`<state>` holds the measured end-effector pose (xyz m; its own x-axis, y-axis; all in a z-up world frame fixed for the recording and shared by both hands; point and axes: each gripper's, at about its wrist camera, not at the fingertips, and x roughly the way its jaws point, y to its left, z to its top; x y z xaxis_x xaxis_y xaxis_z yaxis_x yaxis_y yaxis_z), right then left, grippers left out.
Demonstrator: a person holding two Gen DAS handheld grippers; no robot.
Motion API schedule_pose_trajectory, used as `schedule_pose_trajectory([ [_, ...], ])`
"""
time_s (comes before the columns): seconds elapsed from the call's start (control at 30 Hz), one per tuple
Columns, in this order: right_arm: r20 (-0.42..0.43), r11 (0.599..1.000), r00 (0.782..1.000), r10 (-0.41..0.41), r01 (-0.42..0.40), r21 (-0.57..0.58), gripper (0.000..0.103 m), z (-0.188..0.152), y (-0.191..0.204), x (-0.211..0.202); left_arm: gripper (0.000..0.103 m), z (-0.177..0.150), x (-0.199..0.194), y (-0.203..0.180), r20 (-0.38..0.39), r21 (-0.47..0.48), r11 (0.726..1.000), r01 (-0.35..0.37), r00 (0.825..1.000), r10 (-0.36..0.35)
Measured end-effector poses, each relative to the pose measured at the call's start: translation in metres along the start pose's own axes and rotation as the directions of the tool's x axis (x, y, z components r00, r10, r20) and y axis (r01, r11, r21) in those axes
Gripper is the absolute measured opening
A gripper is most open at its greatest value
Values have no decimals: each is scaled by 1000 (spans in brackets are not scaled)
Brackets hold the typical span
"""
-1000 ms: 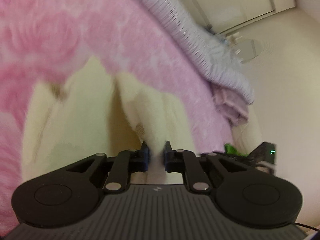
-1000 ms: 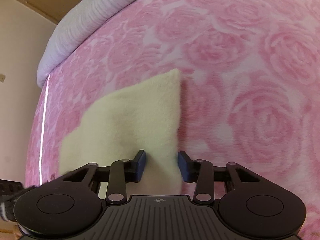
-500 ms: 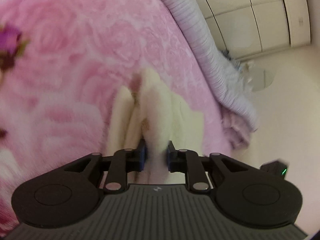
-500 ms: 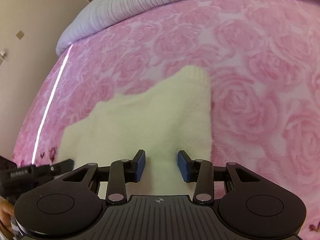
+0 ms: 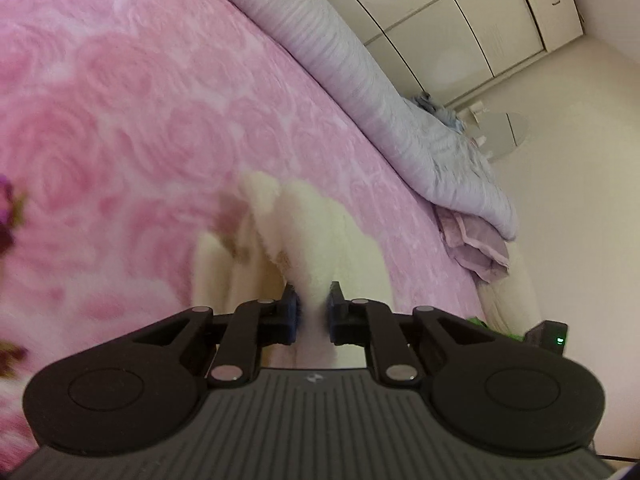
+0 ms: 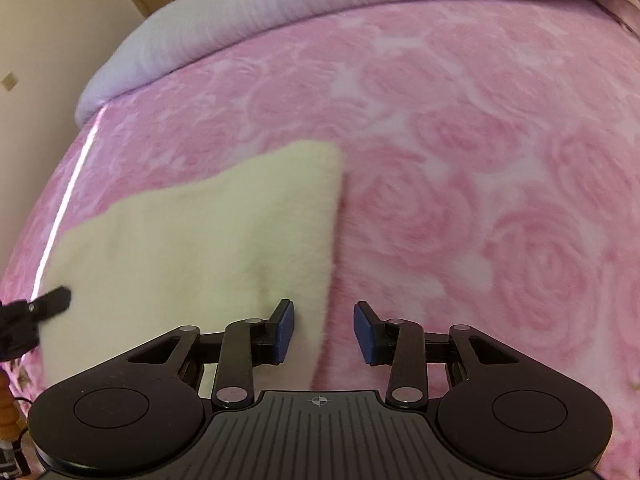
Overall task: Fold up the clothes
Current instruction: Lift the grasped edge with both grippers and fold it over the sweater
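Left tongs [image 5: 312, 316] are pinching a bunched ridge of the cream garment [image 6: 208, 248] for me; right tongs [image 6: 323, 332] are hanging released over its edge. It is lying on the pink bed [image 6: 480, 160], partly flat, so I am judging folding unfinished.

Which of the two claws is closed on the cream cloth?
The left claw: it pinches the cream cloth. The right claw is open.

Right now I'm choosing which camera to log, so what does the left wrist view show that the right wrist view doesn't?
Only the left wrist view shows the left gripper shut on a bunched fold of the cream garment, plus the white wardrobe doors. Only the right wrist view shows the right gripper open over the garment's flat edge. Both show the pink rose blanket and grey duvet.
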<state>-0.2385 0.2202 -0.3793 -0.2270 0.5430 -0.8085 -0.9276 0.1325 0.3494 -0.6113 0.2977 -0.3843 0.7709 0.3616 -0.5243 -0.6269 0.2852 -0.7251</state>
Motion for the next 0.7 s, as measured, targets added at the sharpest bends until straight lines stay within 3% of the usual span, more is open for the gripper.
schedule_pose_trajectory([
  [0.07,12,1000,1000,-4,4,-25,36,-2,7,2,11,-4,6,7,-17,9,999,-39,999,39],
  [0.27,92,993,995,-45,55,-106,36,-20,14,2,26,-19,5,26,-1,-88,996,-23,1000,23],
  [0.4,247,977,969,-11,62,-202,37,-54,15,-38,27,-39,-32,16,40,-78,997,-27,999,30],
  [0.5,366,945,931,3,118,-306,37,-103,15,-75,35,-61,-59,12,71,-104,994,-21,997,28],
  [0.57,422,902,906,19,167,-399,37,-146,17,-95,36,-75,-69,13,81,-147,989,-7,997,19],
  [0.7,428,818,902,56,204,-537,37,-218,32,-114,39,-104,-88,16,103,-232,972,23,995,1],
])
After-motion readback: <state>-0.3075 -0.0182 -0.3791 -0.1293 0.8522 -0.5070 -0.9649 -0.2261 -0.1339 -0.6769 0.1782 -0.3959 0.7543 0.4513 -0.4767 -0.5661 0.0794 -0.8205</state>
